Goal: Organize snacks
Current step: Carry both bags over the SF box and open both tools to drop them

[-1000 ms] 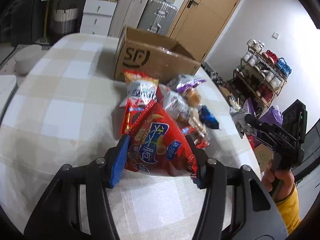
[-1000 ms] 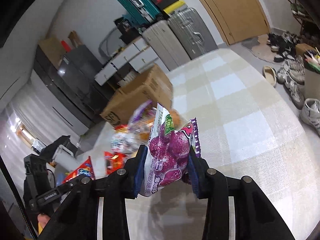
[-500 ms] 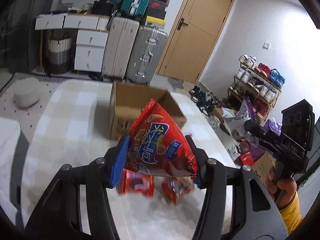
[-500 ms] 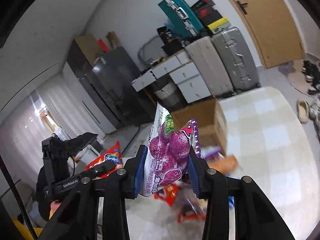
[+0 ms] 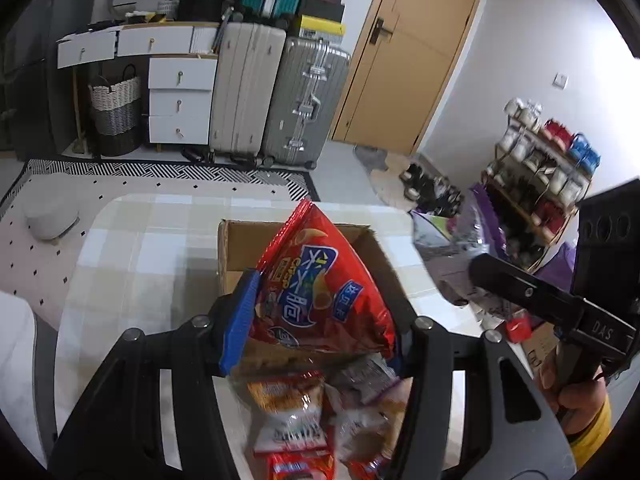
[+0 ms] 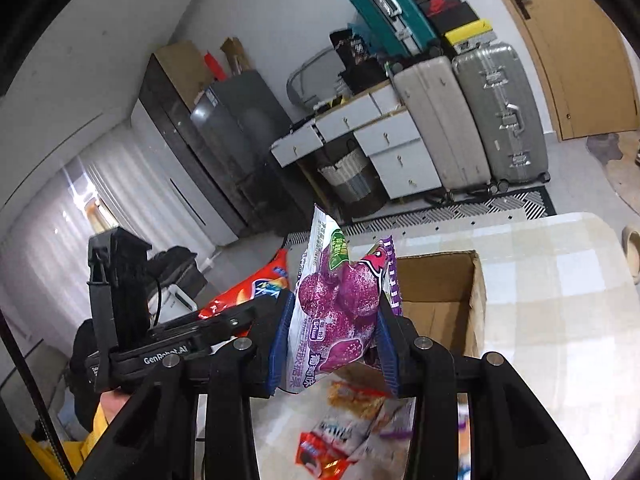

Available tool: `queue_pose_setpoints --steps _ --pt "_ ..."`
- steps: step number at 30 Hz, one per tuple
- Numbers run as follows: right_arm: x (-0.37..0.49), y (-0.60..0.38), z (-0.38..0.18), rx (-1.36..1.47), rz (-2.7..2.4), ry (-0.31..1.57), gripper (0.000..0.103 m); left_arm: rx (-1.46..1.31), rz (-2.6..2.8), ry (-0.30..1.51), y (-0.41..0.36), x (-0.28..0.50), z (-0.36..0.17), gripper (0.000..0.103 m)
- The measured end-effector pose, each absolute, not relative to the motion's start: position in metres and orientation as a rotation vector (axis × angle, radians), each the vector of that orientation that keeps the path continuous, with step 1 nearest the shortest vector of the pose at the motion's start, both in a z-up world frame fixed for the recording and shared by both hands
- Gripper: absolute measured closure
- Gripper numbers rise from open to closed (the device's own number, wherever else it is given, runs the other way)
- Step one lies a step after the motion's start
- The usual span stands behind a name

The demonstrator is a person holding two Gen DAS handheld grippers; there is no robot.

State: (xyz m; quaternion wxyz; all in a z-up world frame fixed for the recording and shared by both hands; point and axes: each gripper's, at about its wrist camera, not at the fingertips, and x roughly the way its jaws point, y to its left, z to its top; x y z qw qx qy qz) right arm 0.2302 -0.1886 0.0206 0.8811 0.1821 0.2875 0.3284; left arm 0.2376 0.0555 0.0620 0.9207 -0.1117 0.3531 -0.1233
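Suitcases and white drawers lined the far wall, and nearer stood the checked beige tabletop [image 5: 132,240] with an open brown cardboard box [image 5: 228,256] on it. The left claw [image 5: 320,320] was clamped on a shiny red crisp bag with blue lettering [image 5: 316,292], held up over the near edge of the box; the right claw [image 6: 332,336] pinched a white-and-purple fruit-candy pouch [image 6: 340,304] just beside the box's open corner [image 6: 476,280]. More loose snack packets [image 5: 320,408] lay on the tabletop below both claws, blurred. To my eye the step was dropping both bags into the box, and doing it well meant carrying each one fully past the cardboard rim before letting go, since the red bag was puffy and could catch on the flap or slide back out. Releasing one at a time, low inside, seemed the safer way, keeping the two claws from bumping.
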Motion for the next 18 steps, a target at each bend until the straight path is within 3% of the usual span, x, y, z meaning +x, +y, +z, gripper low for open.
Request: queue_pose_setpoints --steps 18 --pt "0.336 -0.158 -0.046 0.375 0.664 0.770 0.064 -0.211 -0.246 0.871 0.015 0.336 -0.033 0.051"
